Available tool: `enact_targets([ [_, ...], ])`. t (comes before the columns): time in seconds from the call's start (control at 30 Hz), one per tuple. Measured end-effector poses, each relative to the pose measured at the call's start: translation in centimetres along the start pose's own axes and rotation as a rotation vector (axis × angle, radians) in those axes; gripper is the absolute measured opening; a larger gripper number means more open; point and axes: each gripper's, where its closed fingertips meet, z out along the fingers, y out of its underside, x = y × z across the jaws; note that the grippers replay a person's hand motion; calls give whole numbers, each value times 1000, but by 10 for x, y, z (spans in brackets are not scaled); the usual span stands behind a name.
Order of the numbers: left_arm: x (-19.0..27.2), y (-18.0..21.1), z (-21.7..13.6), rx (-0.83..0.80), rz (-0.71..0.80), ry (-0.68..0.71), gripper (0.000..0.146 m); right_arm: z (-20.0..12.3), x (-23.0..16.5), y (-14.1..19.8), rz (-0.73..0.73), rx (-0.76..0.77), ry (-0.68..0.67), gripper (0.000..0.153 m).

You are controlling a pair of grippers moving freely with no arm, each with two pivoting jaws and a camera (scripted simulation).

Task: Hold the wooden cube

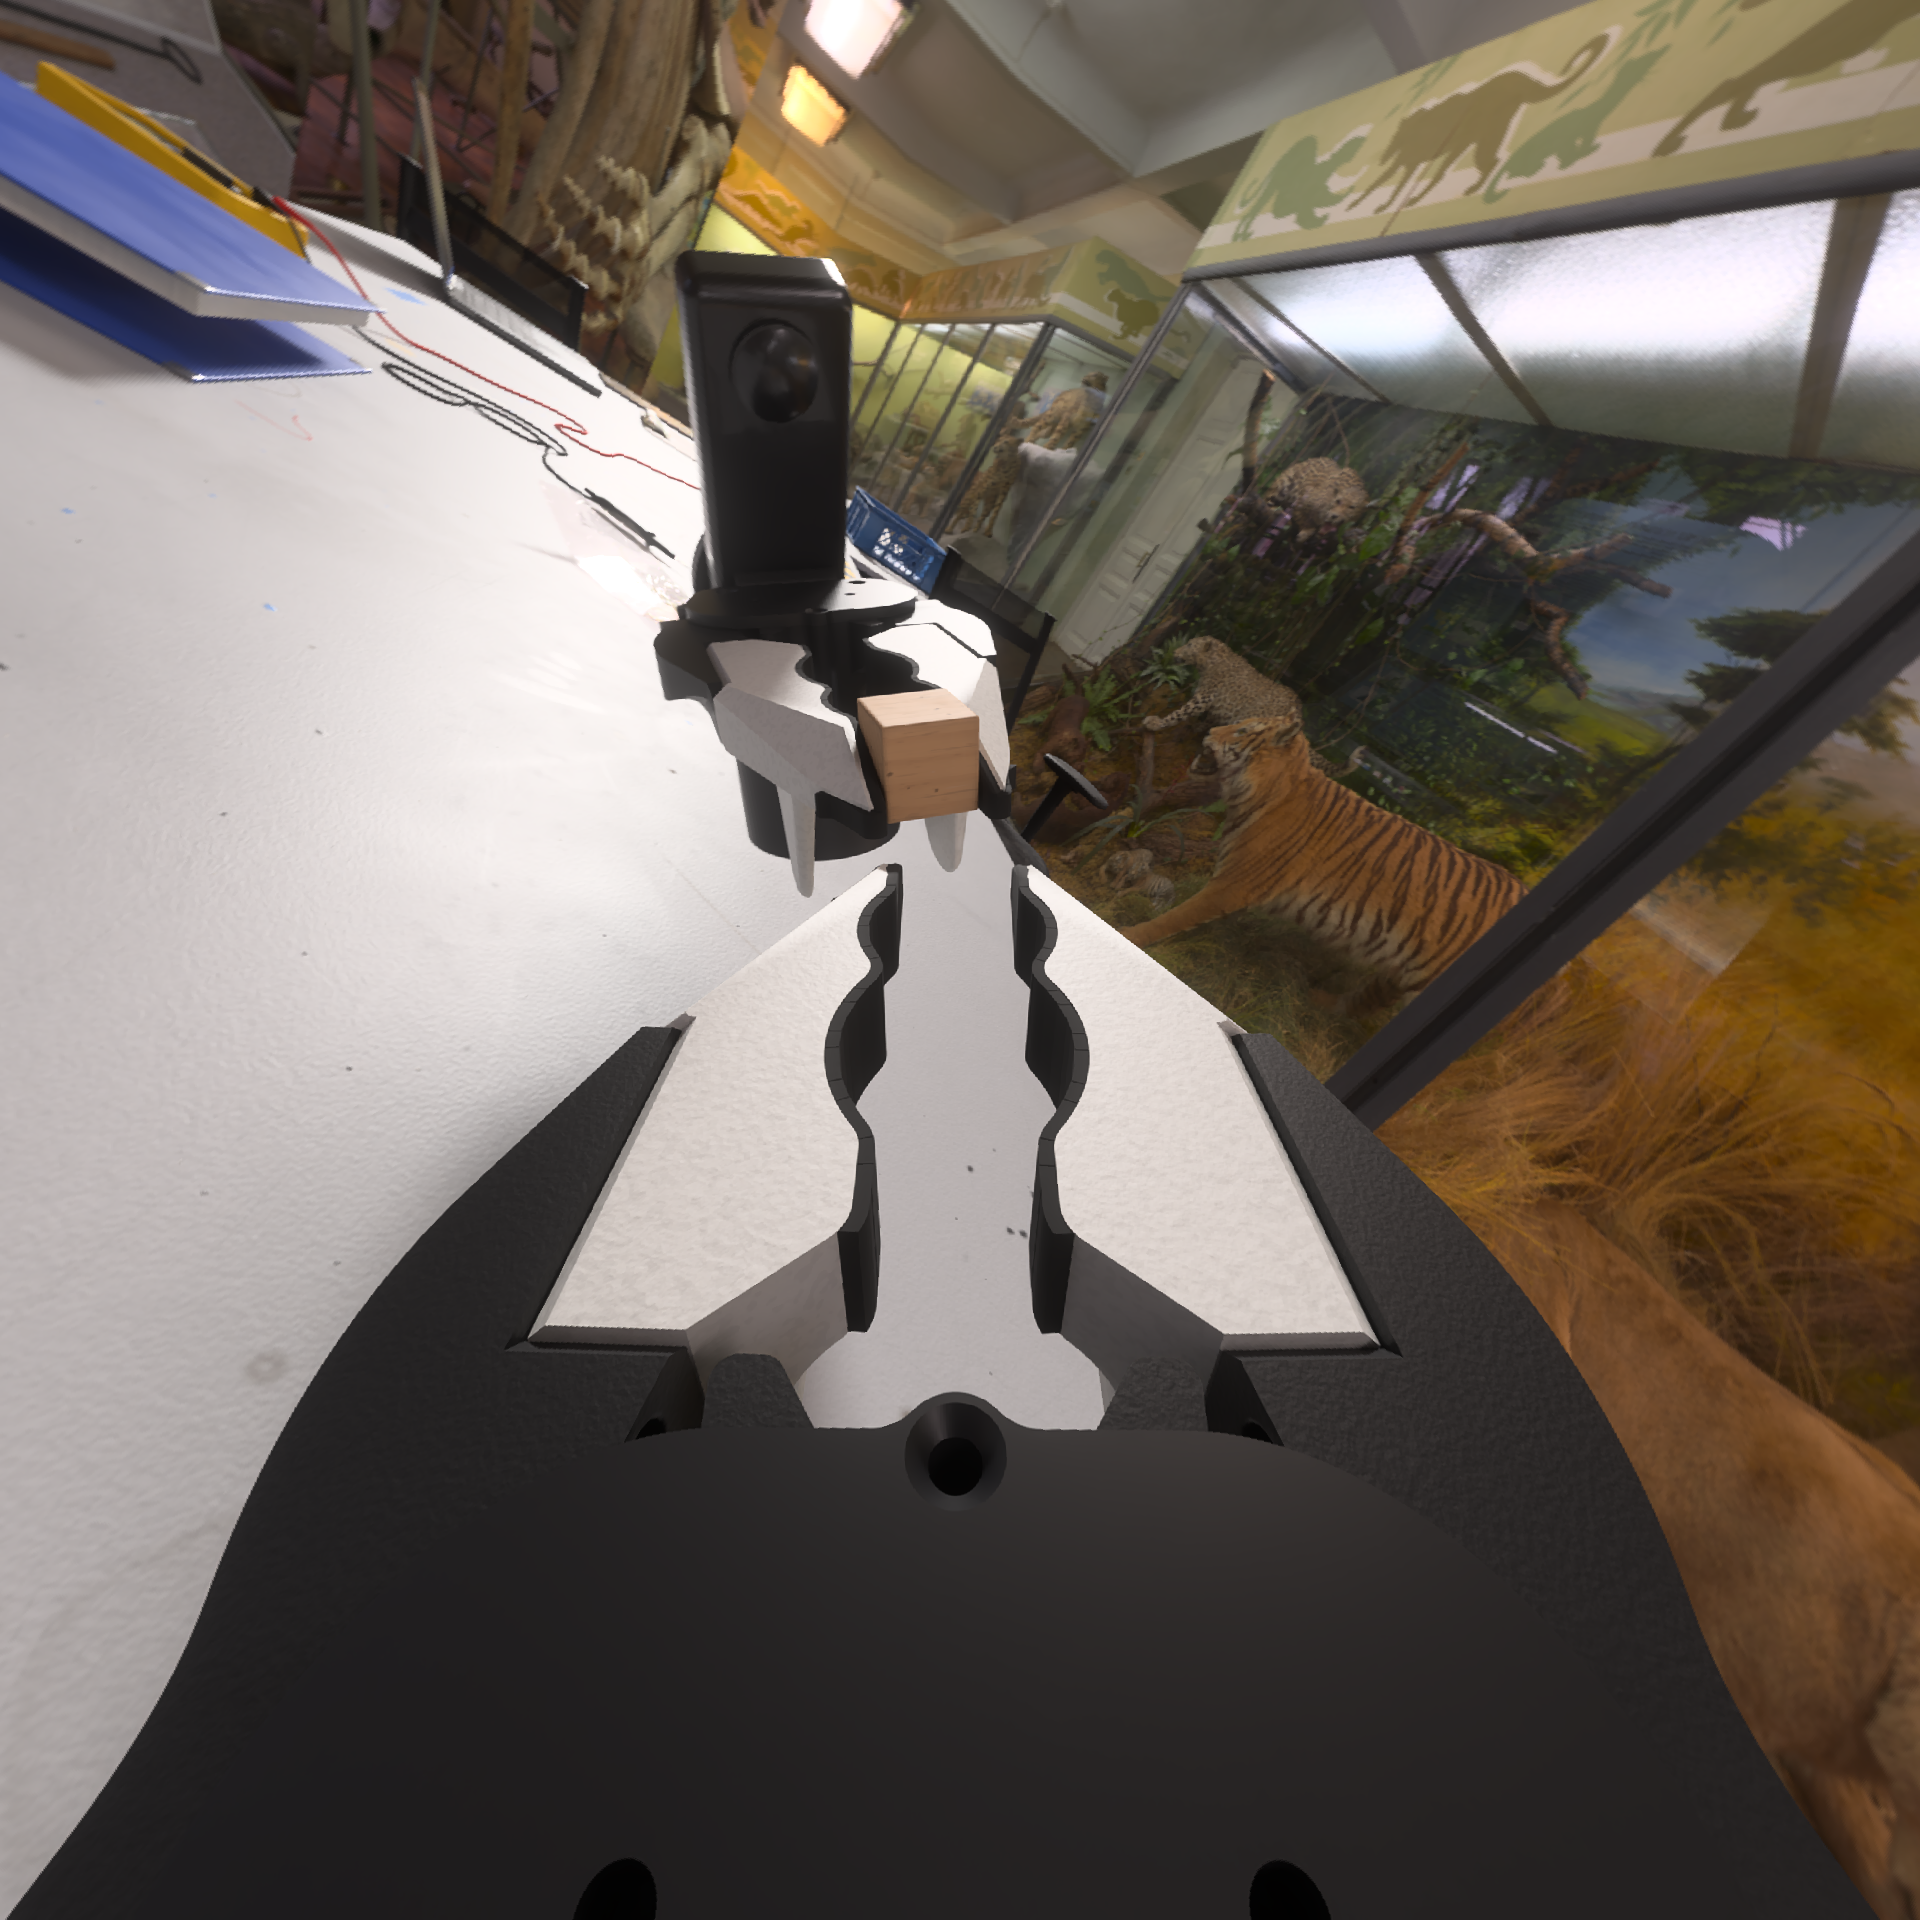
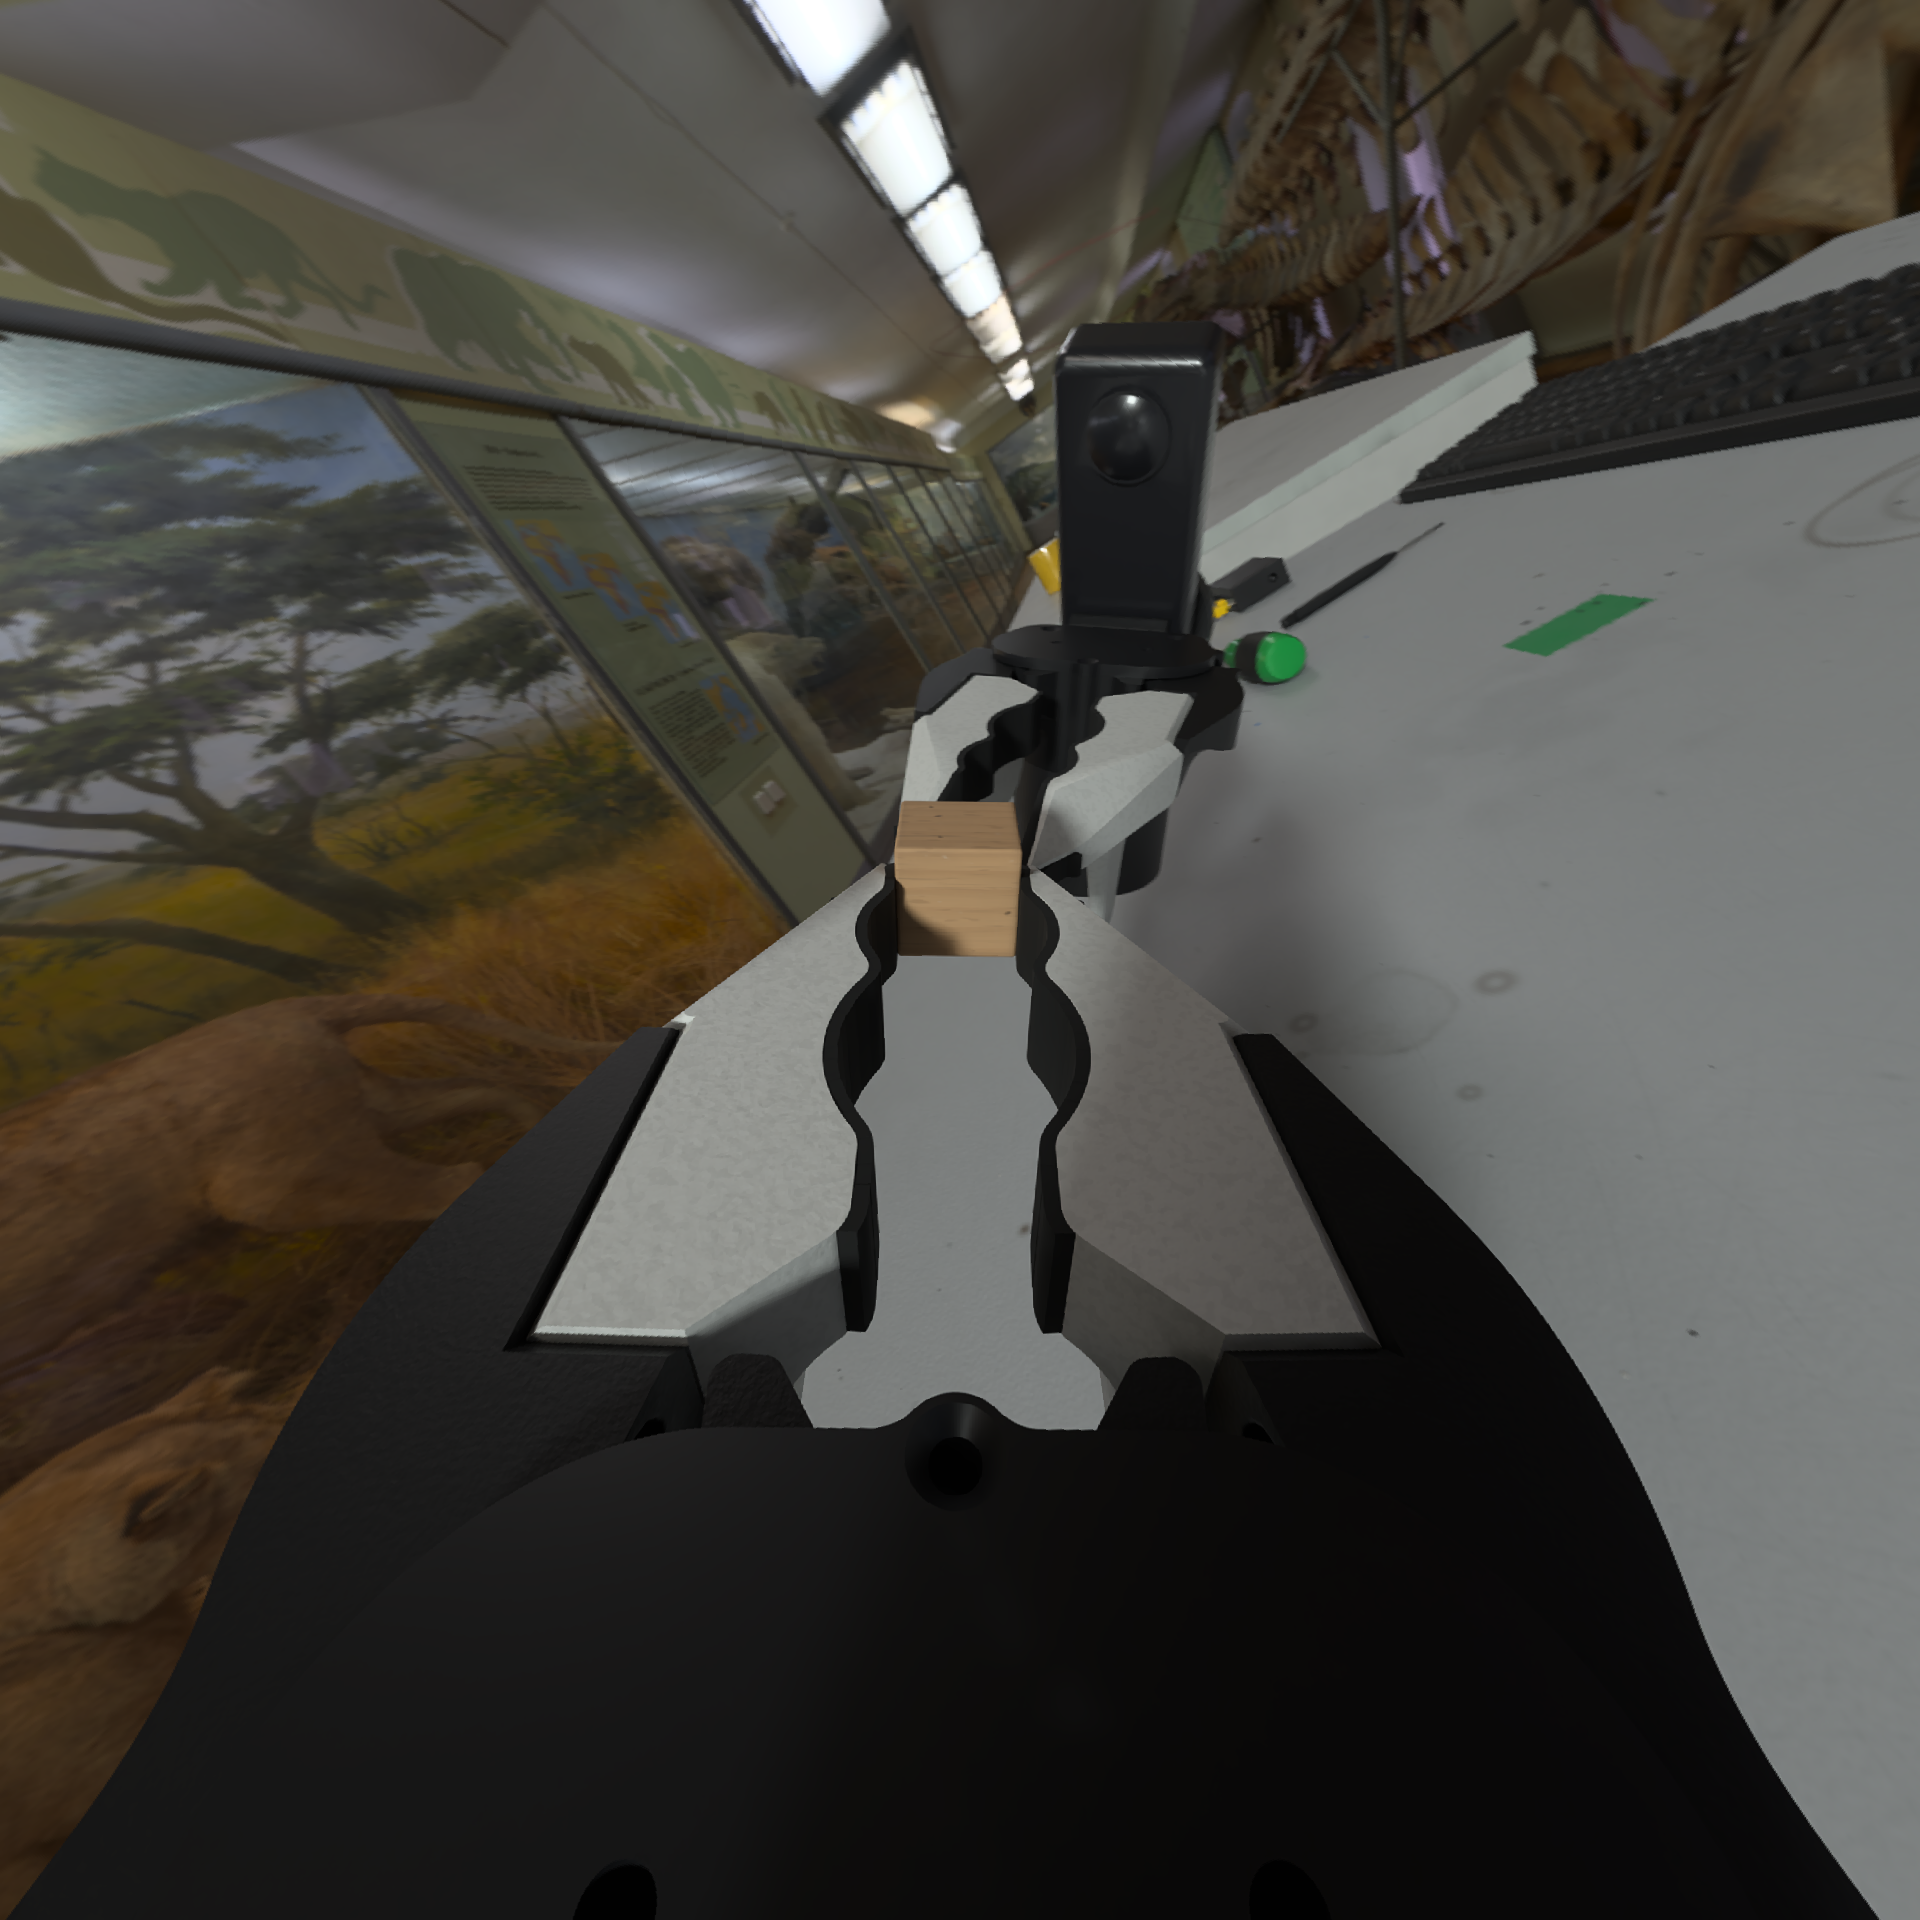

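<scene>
The wooden cube (image 2: 956,891) is a small pale block clamped between the fingertips of my right gripper (image 2: 956,878), which holds it above the white table (image 2: 1558,935) near the table's edge. In the left wrist view the cube (image 1: 928,764) shows straight ahead, gripped by the right gripper (image 1: 914,805) that faces me. My left gripper (image 1: 956,878) is open and empty, with its fingertips a short way in front of the cube and not touching it. In the right wrist view the left gripper (image 2: 1023,790) sits just behind the cube.
Blue notebooks (image 1: 156,229) and red and black cables (image 1: 499,405) lie at the far left of the table (image 1: 312,727). A blue crate (image 1: 894,545) stands behind. A black keyboard (image 2: 1683,405), a green-capped item (image 2: 1273,657), a thin black tool (image 2: 1361,571) and a green patch (image 2: 1579,623) lie on the table.
</scene>
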Motion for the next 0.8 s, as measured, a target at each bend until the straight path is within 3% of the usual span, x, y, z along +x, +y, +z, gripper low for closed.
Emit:
enact_targets([
  [0.3, -4, -1, 2, 3, -51, -22, 22, -2, 7, 0, -32, 10, 60, 21],
  [0.57, -25, -5, -8, 3, 26, -242, 22, -3, 26, -4, -101, 24, 222, 21],
  [0.8, -19, -4, -7, -13, 31, -169, 22, -3, 21, -3, -42, 32, 149, 21],
])
